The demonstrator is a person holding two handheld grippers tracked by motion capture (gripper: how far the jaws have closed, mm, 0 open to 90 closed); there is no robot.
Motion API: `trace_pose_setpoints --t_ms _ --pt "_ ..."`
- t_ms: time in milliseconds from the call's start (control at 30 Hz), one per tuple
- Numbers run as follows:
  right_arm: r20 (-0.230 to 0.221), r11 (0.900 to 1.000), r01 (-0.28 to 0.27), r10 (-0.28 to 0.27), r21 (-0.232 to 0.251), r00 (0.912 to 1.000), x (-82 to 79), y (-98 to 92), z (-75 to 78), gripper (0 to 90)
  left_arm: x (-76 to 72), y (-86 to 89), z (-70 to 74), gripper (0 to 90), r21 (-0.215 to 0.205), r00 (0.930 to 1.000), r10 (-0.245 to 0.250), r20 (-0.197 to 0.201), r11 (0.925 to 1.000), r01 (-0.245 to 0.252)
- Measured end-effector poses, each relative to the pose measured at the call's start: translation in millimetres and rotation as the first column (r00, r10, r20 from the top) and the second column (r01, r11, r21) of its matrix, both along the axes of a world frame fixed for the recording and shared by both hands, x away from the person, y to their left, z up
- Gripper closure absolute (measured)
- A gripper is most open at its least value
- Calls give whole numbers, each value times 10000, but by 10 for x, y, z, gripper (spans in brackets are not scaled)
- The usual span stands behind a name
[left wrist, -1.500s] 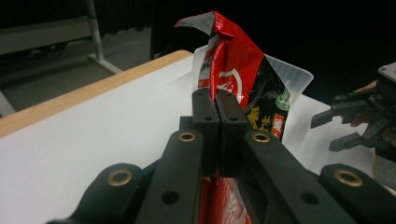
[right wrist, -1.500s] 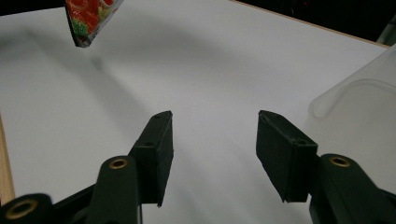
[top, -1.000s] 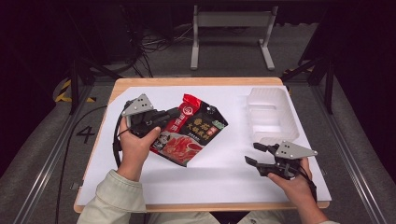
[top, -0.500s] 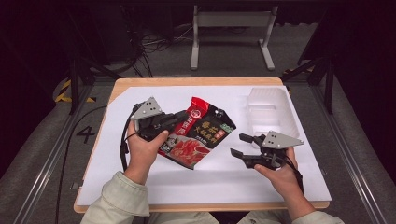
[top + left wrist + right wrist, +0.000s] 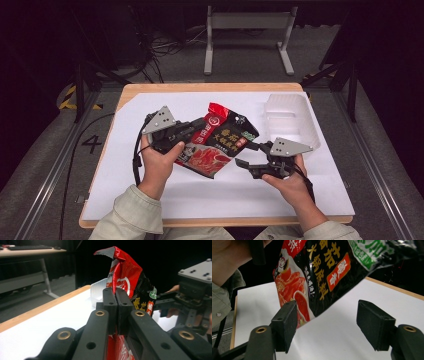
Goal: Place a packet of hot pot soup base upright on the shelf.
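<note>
Over my white table [image 5: 150, 200], left gripper [image 5: 192, 129] clamps the sauce packet [image 5: 220, 140]; right gripper [image 5: 250, 155] gapes beside it.

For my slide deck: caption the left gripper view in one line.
Left gripper clamped shut on a red-and-black sauce packet, held upright above the white table.

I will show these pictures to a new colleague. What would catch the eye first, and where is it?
First comes the red and black food packet, held above the middle of the white table sheet. The left gripper is shut on its edge. The right gripper is open just to the packet's right, and a clear plastic tray sits at the far right of the table.
</note>
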State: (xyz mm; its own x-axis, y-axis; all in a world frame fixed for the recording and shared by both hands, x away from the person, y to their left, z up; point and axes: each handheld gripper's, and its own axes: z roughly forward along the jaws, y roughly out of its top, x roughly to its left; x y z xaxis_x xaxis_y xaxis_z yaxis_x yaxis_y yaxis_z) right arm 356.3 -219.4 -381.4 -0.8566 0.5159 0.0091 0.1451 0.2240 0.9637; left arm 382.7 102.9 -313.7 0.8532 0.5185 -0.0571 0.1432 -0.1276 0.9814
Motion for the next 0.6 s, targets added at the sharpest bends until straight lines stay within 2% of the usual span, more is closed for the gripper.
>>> trace_pose_setpoints --t_ms 100,300,433,600 --pt "3 9998 -149 149 144 9999 10 34 1 330 -9 -29 -8 886 -83 9997 -249 27 9997 249" --pt "48 9993 -280 279 244 9996 20 98 -4 331 -25 -66 -12 885 -96 9994 -347 85 9993 347" --pt "79 9990 -324 322 292 9995 24 158 -21 325 -7 -84 -51 884 -147 9987 -498 -111 9987 496" --pt "64 9990 -232 229 391 9997 49 172 -34 322 -6 -99 -66 884 -242 9984 -551 -134 9982 547"
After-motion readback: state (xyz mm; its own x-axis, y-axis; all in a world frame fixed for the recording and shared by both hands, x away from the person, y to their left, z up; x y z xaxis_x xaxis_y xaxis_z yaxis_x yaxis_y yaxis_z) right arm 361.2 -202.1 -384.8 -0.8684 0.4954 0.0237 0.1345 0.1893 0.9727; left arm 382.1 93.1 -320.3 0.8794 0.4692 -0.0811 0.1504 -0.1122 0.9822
